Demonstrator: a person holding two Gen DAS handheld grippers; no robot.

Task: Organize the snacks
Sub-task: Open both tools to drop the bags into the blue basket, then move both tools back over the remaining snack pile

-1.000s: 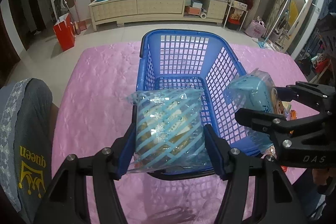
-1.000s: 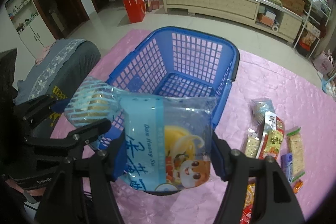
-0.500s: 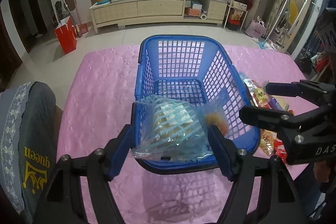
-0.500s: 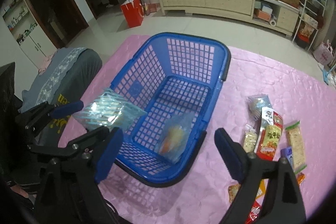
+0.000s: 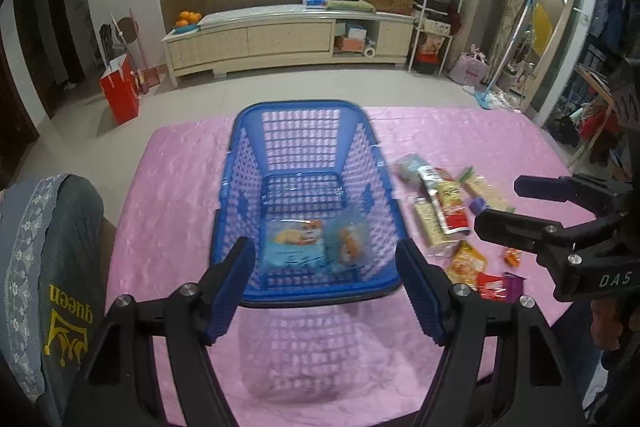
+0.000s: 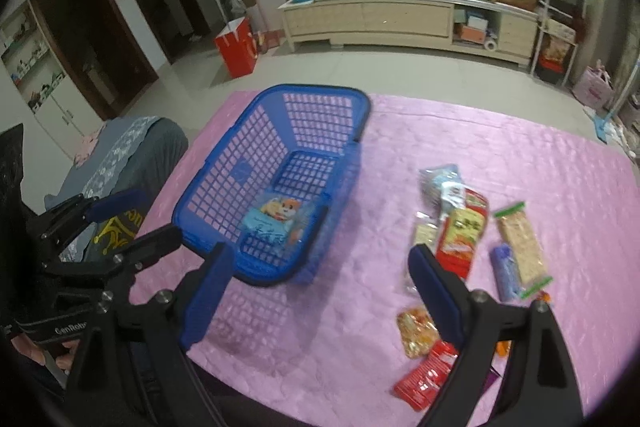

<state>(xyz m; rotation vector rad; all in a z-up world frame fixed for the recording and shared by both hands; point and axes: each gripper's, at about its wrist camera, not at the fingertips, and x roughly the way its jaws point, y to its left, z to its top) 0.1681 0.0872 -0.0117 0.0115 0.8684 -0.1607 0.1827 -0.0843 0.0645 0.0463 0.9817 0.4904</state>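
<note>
The blue plastic basket (image 5: 240, 187) stands on the pink cloth, with its rim (image 6: 320, 91) also in the right wrist view. A light blue snack pack (image 5: 294, 247) and a clear pack with orange contents (image 5: 347, 243) lie on its floor, and the blue pack (image 6: 276, 217) shows from the right too. My left gripper (image 5: 322, 243) hovers open above the basket's near rim with nothing between its fingers. My right gripper (image 6: 320, 249) is open and empty too, between the basket and the loose snacks (image 6: 464, 231). Each gripper shows in the other view: right gripper (image 5: 500, 203), left gripper (image 6: 150, 215).
Several loose snack packs (image 5: 444, 211) lie on the cloth right of the basket, among them a cracker pack (image 6: 520, 243) and a red packet (image 6: 424, 375). A chair with a grey cover (image 5: 52, 267) stands at the table's left. A hand (image 6: 52, 351) holds the left gripper.
Both grippers let go of their packs, which now lie in the basket. Both have widened and pulled back and upward from the basket.
</note>
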